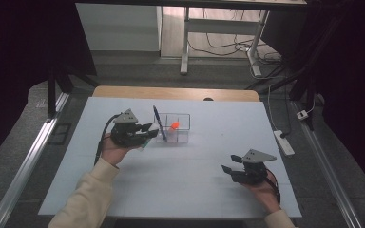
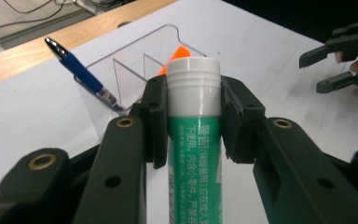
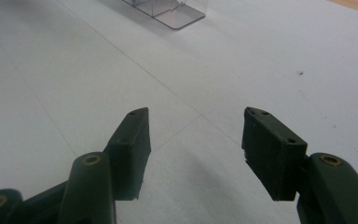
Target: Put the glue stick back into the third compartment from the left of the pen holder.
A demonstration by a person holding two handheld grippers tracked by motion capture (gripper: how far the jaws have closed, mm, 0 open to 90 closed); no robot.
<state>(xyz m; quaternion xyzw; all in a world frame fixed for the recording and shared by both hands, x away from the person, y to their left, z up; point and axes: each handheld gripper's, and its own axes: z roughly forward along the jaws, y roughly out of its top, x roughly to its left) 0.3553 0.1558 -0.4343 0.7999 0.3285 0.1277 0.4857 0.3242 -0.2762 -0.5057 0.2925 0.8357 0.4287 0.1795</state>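
Observation:
My left gripper (image 2: 193,123) is shut on a glue stick (image 2: 194,121) with a white cap and a green label; it points along the jaws toward a clear plastic organizer (image 2: 135,65). In the high view this left gripper (image 1: 148,130) sits just left of the organizer (image 1: 180,135). A blue pen (image 1: 158,122) leans in the organizer's left side and something orange (image 1: 175,125) lies inside it. The pen (image 2: 81,74) and the orange thing (image 2: 179,53) stand behind the cap. My right gripper (image 1: 229,164) hovers open and empty at the lower right, jaws apart over bare table (image 3: 196,123).
A white tabletop (image 1: 180,180) carries everything, with a wooden strip (image 1: 123,91) along its far edge. The organizer's corner (image 3: 172,11) lies far ahead of the right jaws. Desk legs and cables (image 1: 228,45) stand on the floor beyond; a power strip (image 1: 283,142) hangs off the right side.

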